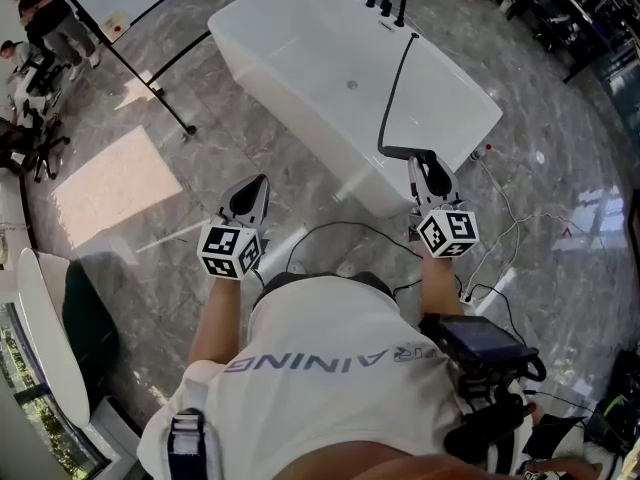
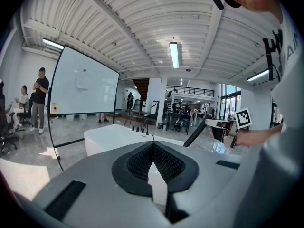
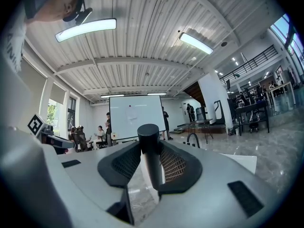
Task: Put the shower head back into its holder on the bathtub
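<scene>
A grey veined marble floor (image 1: 560,268) spreads all round. In the head view, a white whiteboard on a black frame (image 2: 85,87) stands at eleven o'clock, and a standing person in a dark top (image 1: 45,13) at ten o'clock. Thin black cables (image 1: 340,226) loop near centre. Long white ceiling lamps (image 3: 85,29) glow overhead.

Left gripper (image 1: 258,184) closed, right gripper (image 1: 424,160) clamping shower head (image 3: 149,146).
</scene>
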{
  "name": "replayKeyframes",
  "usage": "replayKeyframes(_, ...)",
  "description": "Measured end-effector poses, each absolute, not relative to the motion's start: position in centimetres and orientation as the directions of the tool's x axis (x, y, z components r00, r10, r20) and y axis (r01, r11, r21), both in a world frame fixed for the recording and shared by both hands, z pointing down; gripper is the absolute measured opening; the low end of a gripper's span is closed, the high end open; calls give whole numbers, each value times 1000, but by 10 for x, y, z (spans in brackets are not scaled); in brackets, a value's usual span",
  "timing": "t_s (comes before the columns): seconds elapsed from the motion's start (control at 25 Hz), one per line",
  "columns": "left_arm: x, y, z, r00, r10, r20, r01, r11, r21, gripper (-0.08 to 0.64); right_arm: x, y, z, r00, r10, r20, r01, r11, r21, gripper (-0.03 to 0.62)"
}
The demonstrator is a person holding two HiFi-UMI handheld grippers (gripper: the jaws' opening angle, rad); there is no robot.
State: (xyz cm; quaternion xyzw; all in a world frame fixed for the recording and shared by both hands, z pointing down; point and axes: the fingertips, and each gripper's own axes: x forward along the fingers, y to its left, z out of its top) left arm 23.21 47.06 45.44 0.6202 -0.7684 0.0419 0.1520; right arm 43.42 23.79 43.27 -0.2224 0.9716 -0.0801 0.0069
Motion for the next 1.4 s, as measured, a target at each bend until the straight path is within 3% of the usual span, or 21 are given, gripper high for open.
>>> replayKeyframes(0.44,252,440,465,-257,-906,336,-946,307,103,14,438,180,442,-918,-396,-15,-387,904,-183,127)
replayKeyframes(0.92,256,438,462,-257,-906,337,-949,302,89,14,442,187,442,-927,-373,-43,-359,913,-193,127)
replayKeyframes(1.4,203,420,454,-228,-921,315,-947,285,146,14,402,163,409,-899,-435,-51,-419,889,-182,127)
